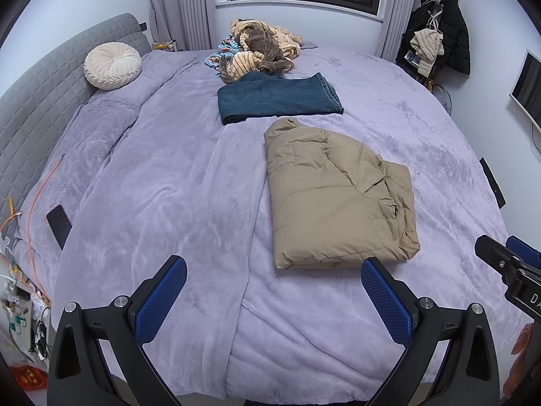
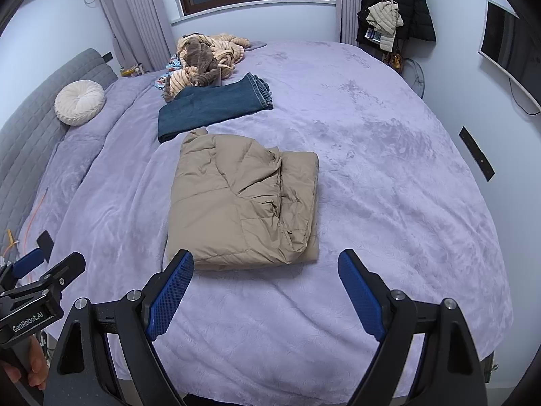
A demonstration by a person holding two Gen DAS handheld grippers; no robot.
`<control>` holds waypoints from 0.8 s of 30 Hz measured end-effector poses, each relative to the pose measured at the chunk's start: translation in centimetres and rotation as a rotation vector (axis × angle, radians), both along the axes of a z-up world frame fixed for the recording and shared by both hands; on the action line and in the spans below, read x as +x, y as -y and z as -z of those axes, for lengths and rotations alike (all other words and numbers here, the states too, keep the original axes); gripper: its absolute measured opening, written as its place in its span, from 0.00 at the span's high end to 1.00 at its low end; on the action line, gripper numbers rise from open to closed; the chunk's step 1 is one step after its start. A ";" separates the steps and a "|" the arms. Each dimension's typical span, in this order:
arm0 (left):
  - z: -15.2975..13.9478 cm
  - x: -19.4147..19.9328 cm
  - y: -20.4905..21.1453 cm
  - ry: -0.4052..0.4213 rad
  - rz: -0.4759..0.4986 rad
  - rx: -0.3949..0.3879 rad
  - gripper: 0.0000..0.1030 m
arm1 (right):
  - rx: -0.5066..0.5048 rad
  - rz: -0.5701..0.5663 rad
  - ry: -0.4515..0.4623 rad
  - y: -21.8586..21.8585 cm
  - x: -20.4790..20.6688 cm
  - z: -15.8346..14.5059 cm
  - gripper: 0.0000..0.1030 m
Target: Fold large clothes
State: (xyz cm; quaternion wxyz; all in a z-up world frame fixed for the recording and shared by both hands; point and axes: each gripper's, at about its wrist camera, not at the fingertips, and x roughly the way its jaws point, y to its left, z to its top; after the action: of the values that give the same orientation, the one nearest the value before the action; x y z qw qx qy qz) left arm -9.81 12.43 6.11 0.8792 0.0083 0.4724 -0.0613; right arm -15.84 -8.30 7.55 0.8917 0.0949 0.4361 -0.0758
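A tan puffer jacket (image 1: pixel 334 199) (image 2: pixel 247 203) lies folded into a rough rectangle on the lilac bedspread (image 1: pixel 169 186) (image 2: pixel 389 186). Behind it lie folded blue jeans (image 1: pixel 275 98) (image 2: pixel 213 106). My left gripper (image 1: pixel 274 267) hovers open just short of the jacket's near edge, nothing between its blue pads. My right gripper (image 2: pixel 265 260) is also open and empty, its left fingertip close to the jacket's front left corner. Each gripper shows at the other view's edge.
A heap of striped and brown clothes (image 1: pixel 260 50) (image 2: pixel 203 59) sits at the far end of the bed. A round cream cushion (image 1: pixel 112 65) leans on the grey headboard (image 1: pixel 30 111). A phone (image 1: pixel 59 225) lies near the left edge. Coats (image 1: pixel 439 23) hang in the far right corner.
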 end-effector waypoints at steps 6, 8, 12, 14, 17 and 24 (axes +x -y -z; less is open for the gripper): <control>-0.1 -0.1 -0.1 0.003 -0.003 -0.001 0.00 | -0.001 0.001 0.000 -0.1 -0.1 0.0 0.13; -0.1 -0.3 -0.2 0.005 -0.005 -0.001 0.00 | -0.001 -0.001 0.001 -0.2 -0.1 -0.1 0.13; -0.2 -0.3 -0.2 0.006 -0.004 -0.001 0.00 | -0.001 -0.002 0.001 -0.3 -0.1 -0.1 0.13; -0.2 -0.4 -0.2 0.006 -0.004 -0.001 0.00 | -0.001 0.000 0.000 -0.3 -0.1 -0.1 0.13; -0.3 -0.5 -0.2 0.010 -0.005 0.000 0.00 | -0.002 0.000 0.000 -0.4 -0.2 -0.1 0.13; -0.4 -0.5 -0.1 0.009 -0.007 -0.002 0.00 | -0.001 0.000 0.000 -0.6 -0.2 -0.2 0.13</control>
State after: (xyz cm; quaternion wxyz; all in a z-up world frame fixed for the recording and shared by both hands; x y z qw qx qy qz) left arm -10.35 12.52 6.54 0.8817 0.0059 0.4682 -0.0585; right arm -16.05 -7.71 7.71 0.8917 0.0943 0.4360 -0.0762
